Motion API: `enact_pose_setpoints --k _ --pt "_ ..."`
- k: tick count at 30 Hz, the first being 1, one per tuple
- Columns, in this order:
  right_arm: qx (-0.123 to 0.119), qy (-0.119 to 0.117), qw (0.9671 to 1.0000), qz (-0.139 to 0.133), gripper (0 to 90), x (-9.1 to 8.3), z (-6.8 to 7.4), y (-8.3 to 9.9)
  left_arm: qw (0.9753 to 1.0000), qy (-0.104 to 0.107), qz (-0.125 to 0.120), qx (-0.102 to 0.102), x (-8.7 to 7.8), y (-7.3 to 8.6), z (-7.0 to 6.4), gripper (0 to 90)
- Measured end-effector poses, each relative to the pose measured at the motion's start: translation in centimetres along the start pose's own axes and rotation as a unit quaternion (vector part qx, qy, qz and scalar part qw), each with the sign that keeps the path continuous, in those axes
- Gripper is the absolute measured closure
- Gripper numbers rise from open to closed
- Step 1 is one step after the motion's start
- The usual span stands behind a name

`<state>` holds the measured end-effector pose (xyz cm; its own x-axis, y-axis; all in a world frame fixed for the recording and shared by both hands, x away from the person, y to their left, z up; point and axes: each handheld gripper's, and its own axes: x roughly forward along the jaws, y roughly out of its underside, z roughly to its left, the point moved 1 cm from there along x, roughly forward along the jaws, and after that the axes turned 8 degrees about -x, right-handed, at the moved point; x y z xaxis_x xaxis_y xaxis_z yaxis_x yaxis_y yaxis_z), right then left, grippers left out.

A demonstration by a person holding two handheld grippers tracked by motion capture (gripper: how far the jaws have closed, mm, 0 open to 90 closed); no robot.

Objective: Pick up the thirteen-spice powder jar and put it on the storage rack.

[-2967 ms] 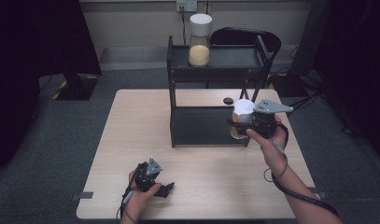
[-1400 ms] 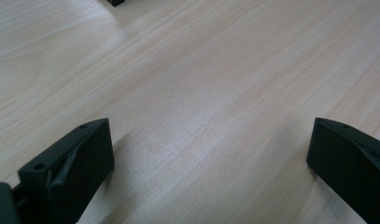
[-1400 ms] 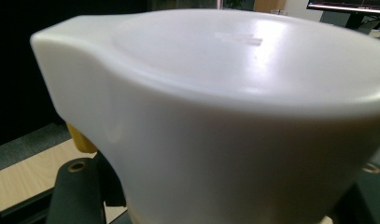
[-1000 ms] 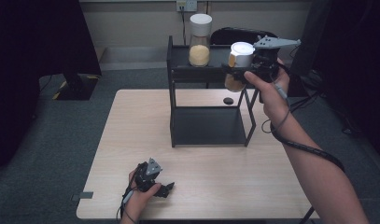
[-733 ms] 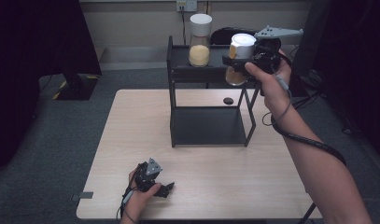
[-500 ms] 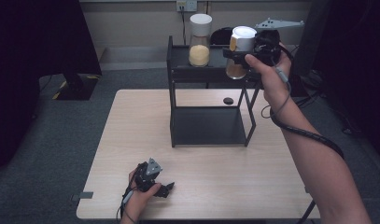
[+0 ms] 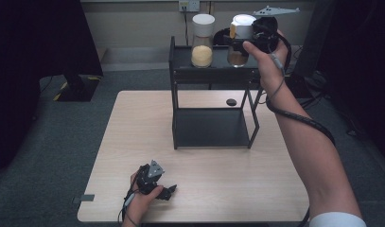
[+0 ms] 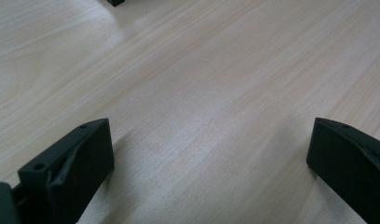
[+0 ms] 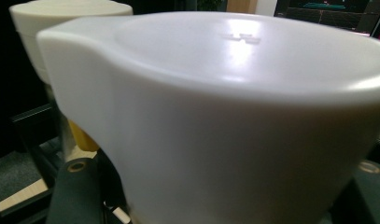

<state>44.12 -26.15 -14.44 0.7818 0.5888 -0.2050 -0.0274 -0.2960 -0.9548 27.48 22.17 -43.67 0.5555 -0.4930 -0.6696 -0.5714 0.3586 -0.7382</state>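
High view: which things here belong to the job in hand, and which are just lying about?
In the job:
- right gripper, shut on the white-lidded jar
- black shelf rack, jar at its top shelf
- second jar, on that shelf

Lying about:
- left gripper, open, resting on the table
- small black disc

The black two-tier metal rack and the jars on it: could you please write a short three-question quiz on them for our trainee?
1. True or false: the white-lidded jar of yellow grains stands on the top shelf of the black two-tier metal rack.
2. Which gripper holds the white-lidded jar of brown contents? A) left gripper B) right gripper
3. Fill in: the left gripper's jaws are ____.

Key: 1 true; 2 B; 3 open.
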Motion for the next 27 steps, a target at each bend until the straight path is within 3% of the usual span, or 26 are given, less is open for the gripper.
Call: enact_pose_setpoints --k 12,27 --pt "0.000 0.009 0.9999 0.013 30.7 2.4 -0.2 -0.1 1.0000 -0.002 0.000 -0.002 0.0 0.0 -0.1 0.0" --pt "0.003 0.004 0.9999 0.009 30.5 2.7 -0.4 0.3 1.0000 -0.003 -0.001 -0.003 0.0 0.1 -0.1 0.0"
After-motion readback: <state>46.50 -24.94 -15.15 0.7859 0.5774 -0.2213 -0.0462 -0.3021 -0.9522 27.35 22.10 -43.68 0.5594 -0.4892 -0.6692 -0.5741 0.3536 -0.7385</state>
